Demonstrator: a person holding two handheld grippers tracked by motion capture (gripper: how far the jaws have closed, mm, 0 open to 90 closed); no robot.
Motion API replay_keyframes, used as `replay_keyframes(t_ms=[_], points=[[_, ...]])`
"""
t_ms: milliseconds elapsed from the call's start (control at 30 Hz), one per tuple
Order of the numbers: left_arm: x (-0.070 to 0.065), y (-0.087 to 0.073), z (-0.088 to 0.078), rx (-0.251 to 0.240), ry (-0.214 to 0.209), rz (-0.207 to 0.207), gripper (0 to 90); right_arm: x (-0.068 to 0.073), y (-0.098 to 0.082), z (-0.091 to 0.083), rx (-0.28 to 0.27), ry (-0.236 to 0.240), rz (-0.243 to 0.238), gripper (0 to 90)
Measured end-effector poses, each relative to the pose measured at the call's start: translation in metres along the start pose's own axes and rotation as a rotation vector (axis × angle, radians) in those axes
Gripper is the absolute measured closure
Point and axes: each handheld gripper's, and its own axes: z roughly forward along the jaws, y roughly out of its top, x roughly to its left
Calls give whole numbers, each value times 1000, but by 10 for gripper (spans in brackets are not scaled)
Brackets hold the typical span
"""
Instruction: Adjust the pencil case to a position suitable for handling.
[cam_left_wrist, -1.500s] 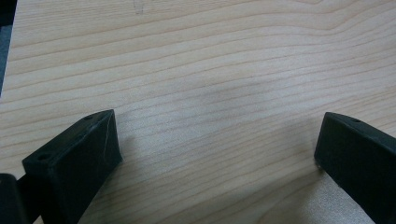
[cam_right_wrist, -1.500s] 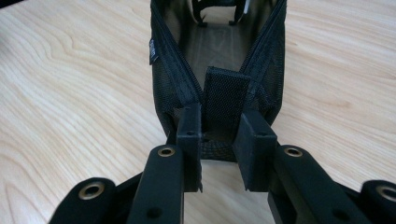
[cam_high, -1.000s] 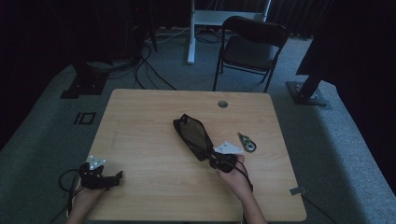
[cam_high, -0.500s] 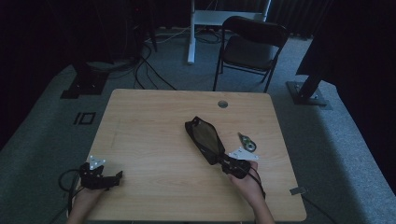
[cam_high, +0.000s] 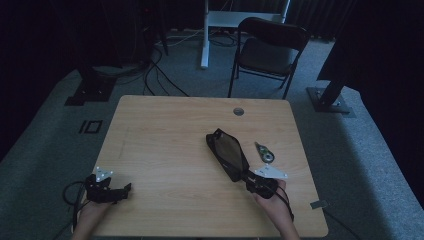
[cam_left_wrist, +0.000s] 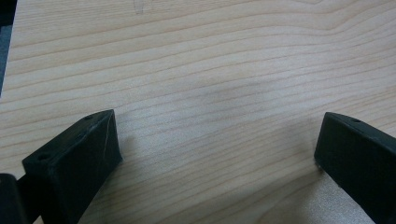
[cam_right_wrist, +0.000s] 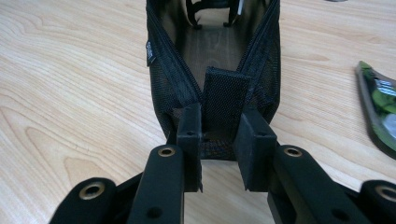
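Note:
A black mesh pouch (cam_high: 227, 154) lies on the wooden table (cam_high: 165, 130), right of the middle, with its zip open. My right gripper (cam_high: 248, 179) is shut on the webbing tab at the pouch's near end. In the right gripper view the tab (cam_right_wrist: 224, 100) stands pinched between the two jaws of the right gripper (cam_right_wrist: 223, 135), and the open pouch (cam_right_wrist: 173, 70) stretches away beyond them. My left gripper (cam_high: 125, 188) rests at the table's front left, far from the pouch. In its own view the left gripper (cam_left_wrist: 217, 135) is open over bare wood.
A small green and grey object (cam_high: 264, 152) lies just right of the pouch, also seen as a green object (cam_right_wrist: 380, 109) at the right edge of the right gripper view. A round cable hole (cam_high: 238, 111) sits near the far edge. A folding chair (cam_high: 270, 47) stands behind the table.
My right gripper has dragged the pouch to the right and toward the front edge, nearer the green object. The left gripper has stayed put.

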Motion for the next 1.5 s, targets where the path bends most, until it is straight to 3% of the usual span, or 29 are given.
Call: replay_keyframes(t_ms=[333, 467, 600, 1000, 1100, 1233, 1500], points=[[0, 0, 0, 0, 0, 0, 2, 1, -13, -15, 3, -13, 2, 727], [0, 0, 0, 0, 0, 0, 2, 0, -22, -24, -10, -14, 30, 726], [0, 0, 0, 1, 0, 0, 2, 0, -25, -33, -6, -32, 14, 727], [0, 0, 0, 1, 0, 0, 1, 3, -35, -45, -1, -25, 20, 718], [0, 0, 0, 1, 0, 0, 1, 2, -34, -46, 3, -26, 16, 665], [0, 0, 0, 1, 0, 0, 1, 2, -25, -52, -33, -16, 8, 562], [0, 0, 0, 1, 0, 0, 1, -9, -4, -58, -96, -25, -3, 521]])
